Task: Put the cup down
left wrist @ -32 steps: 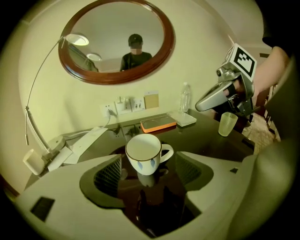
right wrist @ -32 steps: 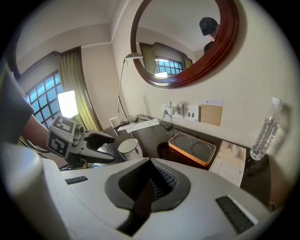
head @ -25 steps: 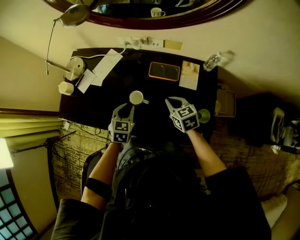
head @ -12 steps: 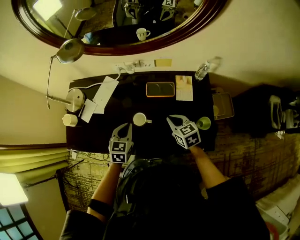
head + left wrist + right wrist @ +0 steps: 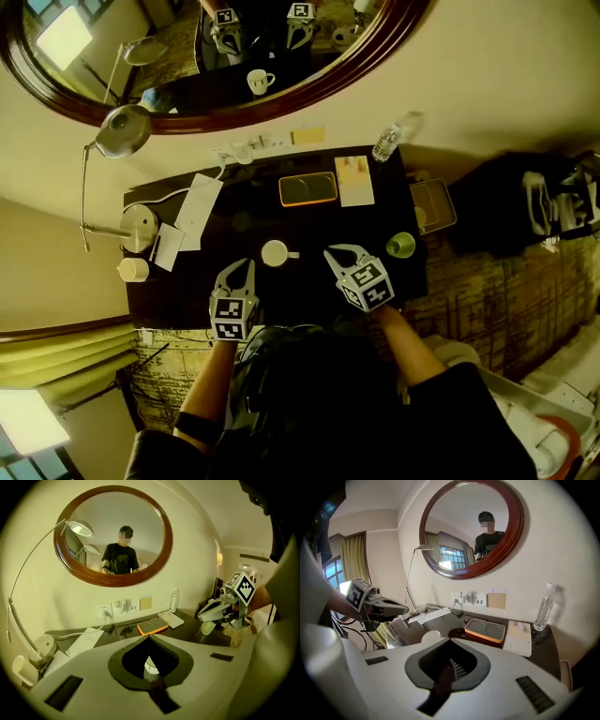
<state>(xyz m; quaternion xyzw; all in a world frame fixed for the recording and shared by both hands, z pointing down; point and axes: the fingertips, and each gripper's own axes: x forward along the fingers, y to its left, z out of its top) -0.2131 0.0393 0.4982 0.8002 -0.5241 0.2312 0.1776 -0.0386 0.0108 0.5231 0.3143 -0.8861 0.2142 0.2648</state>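
Surface: a dark desk (image 5: pixel 234 230) stands against a cream wall. It carries an orange tray (image 5: pixel 307 188), a booklet (image 5: pixel 353 181), a water bottle (image 5: pixel 386 142), a green cup (image 5: pixel 400 246), papers and a pale paper cup (image 5: pixel 133 270).
Room: an oval mirror (image 5: pixel 140 527) in a dark wood frame hangs above the desk, a lamp (image 5: pixel 117 129) arches over the desk's left end, and the floor is patterned carpet (image 5: pixel 487 291).
Cup: the white cup (image 5: pixel 276 253) stands on the desk, between the two grippers' tips and apart from both.
Cup's axis: upright, mouth up, with the handle pointing right in the head view.
Left gripper (image 5: pixel 244 266): jaws together, nothing in them.
Right gripper (image 5: pixel 336 253): jaws together, also empty.
Hard to see: the person's head and body cover the desk's near edge. The left gripper view shows only a sliver of the cup through the jaw opening, and the right gripper view shows only its rim.
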